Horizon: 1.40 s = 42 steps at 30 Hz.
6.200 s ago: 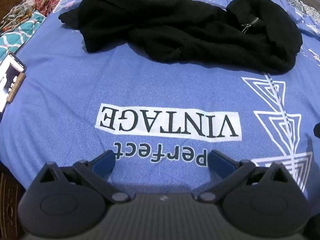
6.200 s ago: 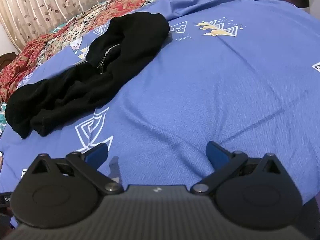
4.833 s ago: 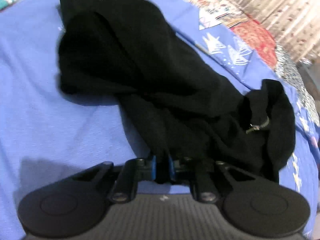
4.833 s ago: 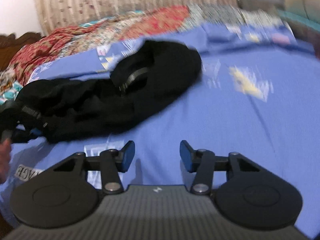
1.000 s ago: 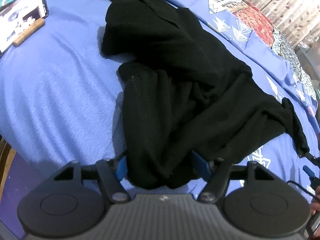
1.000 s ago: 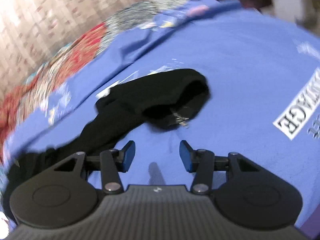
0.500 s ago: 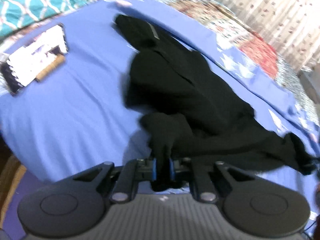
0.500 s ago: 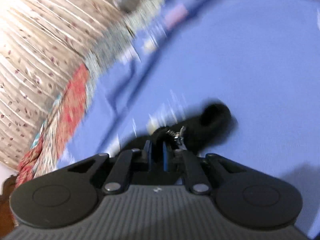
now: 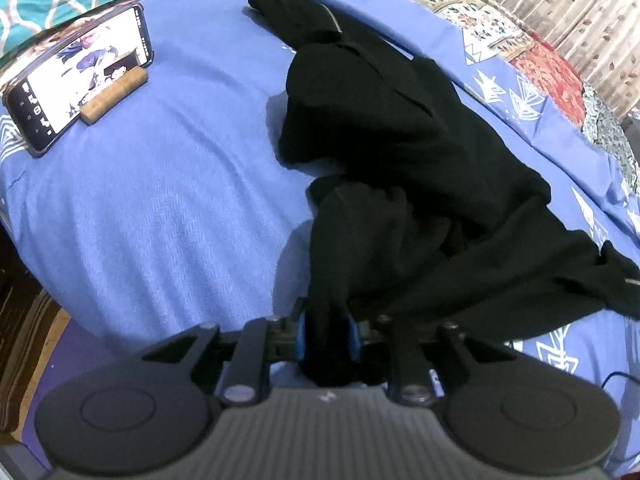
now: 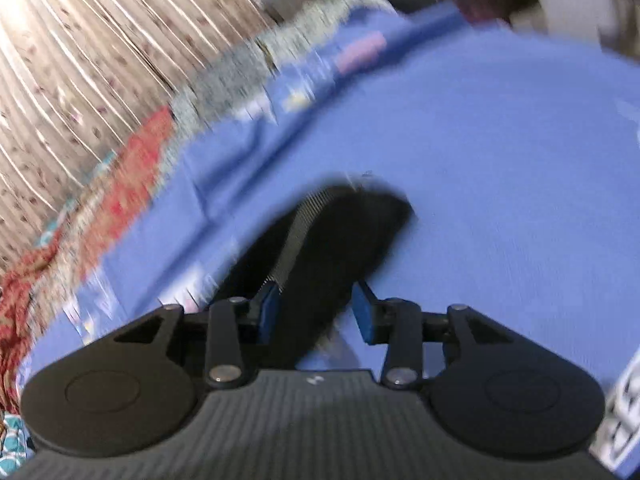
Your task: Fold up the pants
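The black pants (image 9: 400, 152) lie crumpled across the blue bedspread (image 9: 160, 208), stretching from the far left to the right edge of the left wrist view. My left gripper (image 9: 326, 334) is shut on a bunched end of the pants at the near edge of the bed. In the blurred right wrist view the waistband end of the pants (image 10: 320, 240) lies between the blue pads of my right gripper (image 10: 316, 312), whose jaws stand apart around the cloth.
A phone (image 9: 76, 80) with a lit screen leans on a wooden stand at the left of the bed. Patterned quilts (image 9: 500, 36) and a curtain (image 10: 100, 60) lie beyond the bedspread. The floor (image 9: 24, 320) shows past the bed's near left edge.
My right gripper's jaws, shut half a second ago, now stand apart around the waistband. The left gripper stays shut on the pants and has moved closer to the bed.
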Each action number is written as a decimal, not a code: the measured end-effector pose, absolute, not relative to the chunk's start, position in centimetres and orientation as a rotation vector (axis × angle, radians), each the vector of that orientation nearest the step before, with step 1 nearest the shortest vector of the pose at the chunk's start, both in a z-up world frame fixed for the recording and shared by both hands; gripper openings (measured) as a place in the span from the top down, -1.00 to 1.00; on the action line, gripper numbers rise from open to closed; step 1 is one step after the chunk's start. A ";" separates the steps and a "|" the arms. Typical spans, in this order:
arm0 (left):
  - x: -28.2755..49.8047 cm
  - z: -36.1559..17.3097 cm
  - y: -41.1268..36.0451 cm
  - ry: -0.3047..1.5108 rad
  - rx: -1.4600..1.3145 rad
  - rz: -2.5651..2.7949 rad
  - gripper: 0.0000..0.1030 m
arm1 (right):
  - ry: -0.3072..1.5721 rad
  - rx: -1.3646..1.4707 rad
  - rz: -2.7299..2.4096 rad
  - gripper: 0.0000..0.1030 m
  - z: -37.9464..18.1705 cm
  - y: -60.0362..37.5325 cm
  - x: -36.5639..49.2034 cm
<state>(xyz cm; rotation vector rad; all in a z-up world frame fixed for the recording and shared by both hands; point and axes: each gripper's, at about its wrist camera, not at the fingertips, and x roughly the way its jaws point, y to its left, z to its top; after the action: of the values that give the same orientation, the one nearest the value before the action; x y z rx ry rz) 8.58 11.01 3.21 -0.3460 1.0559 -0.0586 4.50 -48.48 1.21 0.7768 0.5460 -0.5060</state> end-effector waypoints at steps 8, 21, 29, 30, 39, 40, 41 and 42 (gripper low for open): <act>8.3 3.6 11.0 1.024 -0.338 -0.026 0.75 | 0.589 0.834 -0.565 0.89 0.1 -50.1 9.9; 8.6 8.2 12.8 0.889 -0.459 -0.207 0.82 | 0.110 0.770 -0.512 0.89 18.2 -51.5 0.0; 12.0 8.9 11.5 0.895 -0.397 -0.242 0.82 | 0.308 0.789 -0.604 0.89 15.0 -53.3 0.2; 13.0 9.5 11.3 0.878 -0.386 -0.232 0.82 | 0.328 0.783 -0.610 0.89 14.7 -53.1 0.8; 11.0 12.0 13.2 0.733 -0.352 -0.217 0.82 | 0.329 0.800 -0.550 0.89 13.5 -51.8 -1.6; 10.0 10.8 13.8 0.759 -0.355 -0.218 0.82 | 0.350 0.800 -0.553 0.89 12.6 -51.6 -2.7; 9.1 9.5 14.4 0.790 -0.362 -0.217 0.82 | 0.380 0.800 -0.562 0.89 11.5 -51.4 -3.8; 8.2 8.2 14.7 0.823 -0.366 -0.215 0.82 | 0.417 0.800 -0.579 0.89 10.2 -51.1 -5.1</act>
<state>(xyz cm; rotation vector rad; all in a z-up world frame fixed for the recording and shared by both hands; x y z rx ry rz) 8.20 14.67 8.20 -0.3657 0.8228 -0.2148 -5.05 -51.05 10.22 0.7995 0.4173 -0.5791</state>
